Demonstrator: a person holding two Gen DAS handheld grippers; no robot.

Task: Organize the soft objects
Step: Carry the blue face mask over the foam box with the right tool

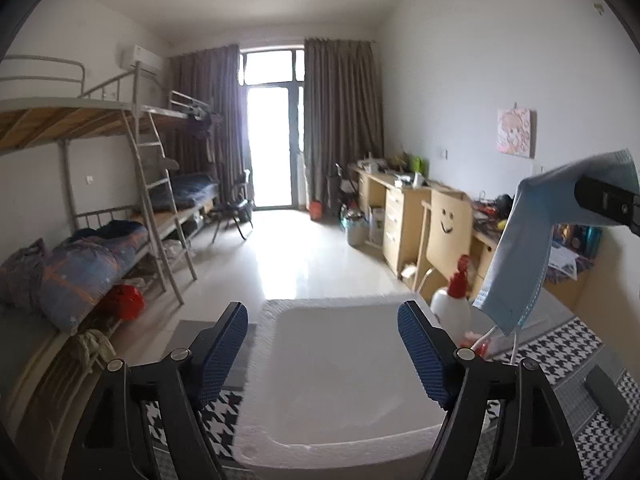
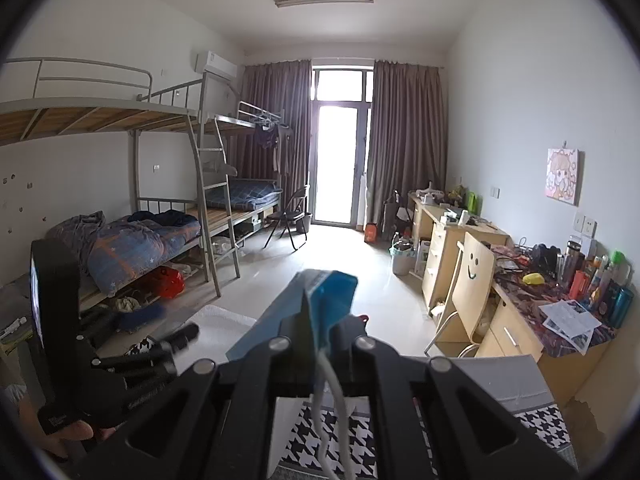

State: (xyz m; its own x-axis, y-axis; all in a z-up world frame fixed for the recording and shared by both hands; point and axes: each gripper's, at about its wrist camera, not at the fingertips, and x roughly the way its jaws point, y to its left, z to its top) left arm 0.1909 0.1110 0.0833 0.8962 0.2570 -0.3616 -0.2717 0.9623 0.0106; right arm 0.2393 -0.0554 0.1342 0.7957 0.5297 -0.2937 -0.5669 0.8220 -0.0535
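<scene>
A light blue face mask (image 1: 516, 248) hangs at the right of the left wrist view, pinched at its top by my right gripper (image 1: 588, 194). In the right wrist view, that gripper (image 2: 324, 328) is shut on the folded mask (image 2: 334, 288), whose white ear loops (image 2: 330, 396) trail down between the fingers. My left gripper (image 1: 322, 346) stands open with nothing between its blue pads (image 1: 222, 354), just above a white foam box (image 1: 332, 304) that looks bare inside. The left gripper (image 2: 172, 344) also shows blurred at the left of the right wrist view, held by a hand.
A white bottle with a red cap (image 1: 454, 304) stands right of the box. A black-and-white houndstooth cloth (image 1: 560, 344) covers the surface. A chair with a smiley face (image 1: 450, 220) and cluttered desks (image 2: 560, 308) line the right wall; bunk beds (image 1: 100, 260) stand left.
</scene>
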